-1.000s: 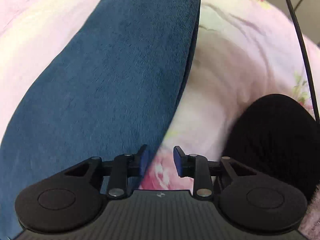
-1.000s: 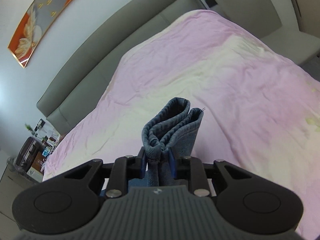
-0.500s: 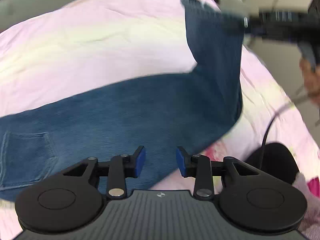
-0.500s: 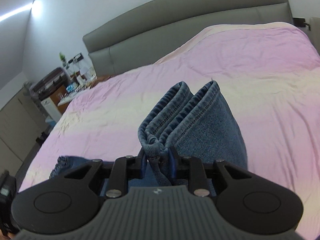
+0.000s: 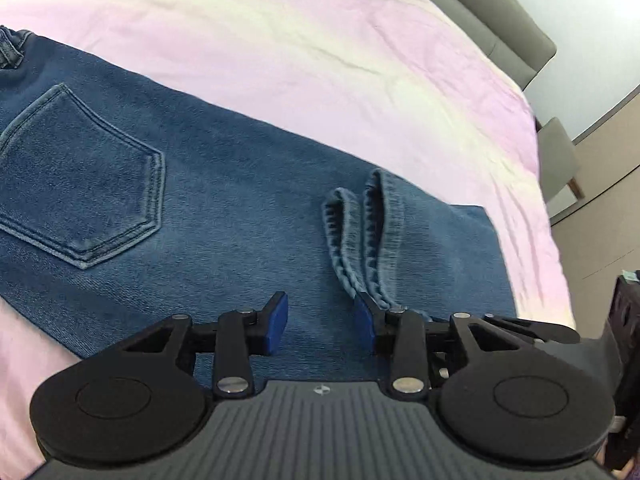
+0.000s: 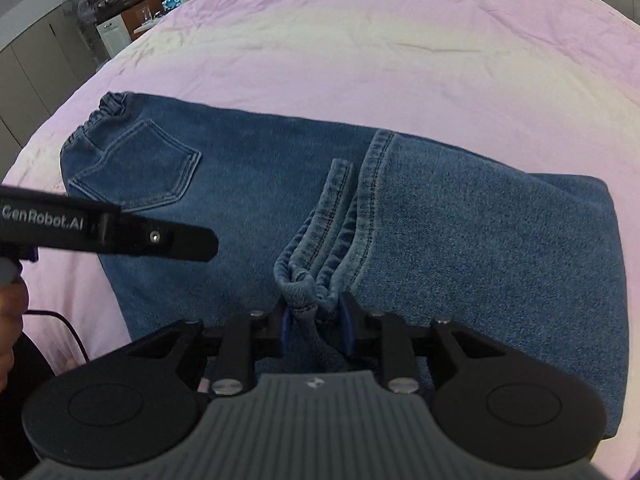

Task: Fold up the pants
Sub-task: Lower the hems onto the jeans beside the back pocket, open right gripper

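Note:
Blue denim pants [image 6: 248, 184] lie on a pink bed sheet [image 6: 360, 48], back pocket [image 6: 152, 164] up, waistband at the far left. The leg ends are folded back over the thighs. My right gripper [image 6: 314, 328] is shut on the bunched leg hems [image 6: 320, 256] and holds them low over the pants. My left gripper [image 5: 322, 322] is open and empty just above the denim, its right finger beside the hems [image 5: 360, 236]. The pocket shows at the left in the left wrist view [image 5: 84, 192]. The left gripper's body [image 6: 104, 228] crosses the right wrist view.
A grey headboard [image 5: 492, 20] and a grey chair [image 5: 560, 152] stand beyond the bed in the left wrist view. Cabinets and cluttered furniture [image 6: 132, 12] stand past the bed's far left corner. A black cable [image 6: 68, 328] hangs at the near left.
My right gripper has carried the leg hems down and over the thighs, folding the legs back. My left gripper has swung over the pants and now sits beside the hems, still open.

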`<state>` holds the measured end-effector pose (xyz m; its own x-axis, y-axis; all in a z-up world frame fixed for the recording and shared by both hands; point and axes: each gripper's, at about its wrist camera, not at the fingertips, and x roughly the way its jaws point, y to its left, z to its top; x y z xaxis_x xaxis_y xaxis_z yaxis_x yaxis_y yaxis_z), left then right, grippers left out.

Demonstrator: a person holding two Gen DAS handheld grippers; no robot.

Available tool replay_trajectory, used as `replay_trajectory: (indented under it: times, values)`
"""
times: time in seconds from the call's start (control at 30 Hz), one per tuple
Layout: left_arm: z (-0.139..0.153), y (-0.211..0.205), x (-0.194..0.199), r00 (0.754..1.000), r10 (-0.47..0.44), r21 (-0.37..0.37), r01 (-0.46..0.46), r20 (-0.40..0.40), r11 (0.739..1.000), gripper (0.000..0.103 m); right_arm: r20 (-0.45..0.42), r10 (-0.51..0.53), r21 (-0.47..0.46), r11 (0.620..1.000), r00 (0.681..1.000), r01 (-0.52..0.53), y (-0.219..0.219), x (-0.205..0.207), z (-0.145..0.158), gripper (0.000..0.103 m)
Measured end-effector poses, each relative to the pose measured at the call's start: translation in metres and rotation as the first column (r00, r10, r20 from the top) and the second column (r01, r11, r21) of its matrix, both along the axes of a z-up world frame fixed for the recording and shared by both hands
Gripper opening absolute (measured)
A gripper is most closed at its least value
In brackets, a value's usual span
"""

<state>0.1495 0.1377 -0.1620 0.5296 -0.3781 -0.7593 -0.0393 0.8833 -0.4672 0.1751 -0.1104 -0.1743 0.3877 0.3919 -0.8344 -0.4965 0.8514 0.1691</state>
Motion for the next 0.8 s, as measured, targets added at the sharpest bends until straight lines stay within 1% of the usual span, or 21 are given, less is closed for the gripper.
replay_trajectory:
  times: [0.03,0.07,0.1,0.13,0.2,0.23,0.27,0.3,0.37,0.43,0.47,0.5,0.53,0.6,0.63,0.7,0.77,0.8]
  values:
    - [-0.003,-0.001,0.001,1.000,0.001,0.018,-0.001,-0.006,1.000,0.044,-0.012,-0.001,0.013,1.000,1.000,0.002,-0.001,0.002,-0.001,0.036]
    - [-0.007,-0.004,0.005,1.000,0.001,0.038,-0.001,-0.012,0.999,0.044,-0.022,-0.008,0.028,1.000,1.000,0.009,-0.002,0.001,0.000,0.039]
    - [-0.009,-0.005,0.006,1.000,0.000,0.047,0.001,-0.015,0.999,0.045,-0.031,-0.018,0.050,0.999,0.999,0.019,-0.004,0.000,0.003,0.046]
    - [-0.009,-0.006,0.006,1.000,0.000,0.051,0.001,-0.018,0.999,0.045,-0.031,-0.035,0.078,0.996,0.999,0.037,-0.008,-0.001,0.007,0.052]
    - [-0.011,-0.009,0.008,1.000,-0.001,0.047,0.002,-0.016,0.999,0.045,-0.012,-0.087,0.113,0.990,0.996,0.087,-0.010,0.000,0.015,0.059]
    - [-0.010,-0.009,0.008,1.000,-0.004,0.048,0.004,-0.012,0.999,0.045,-0.001,-0.115,0.110,0.987,0.993,0.115,-0.011,0.001,0.015,0.059]
    - [-0.013,-0.011,0.011,1.000,-0.007,0.052,0.007,-0.009,0.999,0.045,0.003,-0.151,0.106,0.983,0.989,0.149,-0.002,0.006,0.015,0.059]
    - [-0.013,-0.013,0.012,1.000,-0.011,0.056,0.011,-0.006,0.998,0.045,-0.007,-0.171,0.103,0.980,0.985,0.170,-0.001,0.009,0.012,0.059]
    - [-0.015,-0.011,0.013,1.000,-0.018,0.064,0.019,-0.008,0.998,0.045,-0.004,-0.186,0.043,0.982,0.983,0.186,0.008,0.013,-0.001,0.057]
    - [-0.014,-0.011,0.013,1.000,-0.022,0.058,0.022,-0.011,0.998,0.045,0.021,-0.179,-0.021,0.984,0.984,0.179,0.019,0.011,-0.015,0.051]
    - [-0.014,-0.009,0.012,1.000,-0.023,0.047,0.023,-0.013,0.999,0.045,0.038,-0.181,-0.041,0.982,0.983,0.182,0.022,0.010,-0.020,0.046]
    - [-0.013,-0.008,0.012,1.000,-0.025,0.028,0.026,-0.014,0.999,0.045,0.048,-0.181,-0.046,0.982,0.982,0.184,0.022,0.011,-0.023,0.037]
    - [-0.013,-0.006,0.011,0.999,-0.030,0.003,0.030,-0.015,1.000,0.045,0.034,-0.186,-0.018,0.982,0.982,0.186,0.020,0.011,-0.025,0.026]
    - [-0.011,-0.005,0.011,0.999,-0.041,-0.047,0.041,-0.005,0.998,0.045,-0.010,-0.198,0.043,0.979,0.980,0.198,0.013,0.013,-0.023,0.012]
    - [-0.010,-0.004,0.011,0.999,-0.045,-0.073,0.045,0.001,0.996,0.045,-0.012,-0.196,0.055,0.979,0.981,0.196,0.012,0.013,-0.020,0.009]
    - [-0.009,-0.002,0.012,0.999,-0.045,-0.114,0.046,0.011,0.992,0.045,-0.036,-0.198,0.106,0.974,0.979,0.201,0.003,0.012,-0.012,0.008]
    - [-0.009,-0.001,0.014,0.999,-0.039,-0.137,0.040,0.010,0.990,0.046,-0.073,-0.199,0.185,0.960,0.977,0.210,-0.009,0.010,-0.002,0.008]
    - [-0.010,-0.001,0.015,0.999,-0.037,-0.149,0.037,0.006,0.988,0.049,-0.089,-0.190,0.225,0.952,0.978,0.206,-0.012,0.007,0.003,0.008]
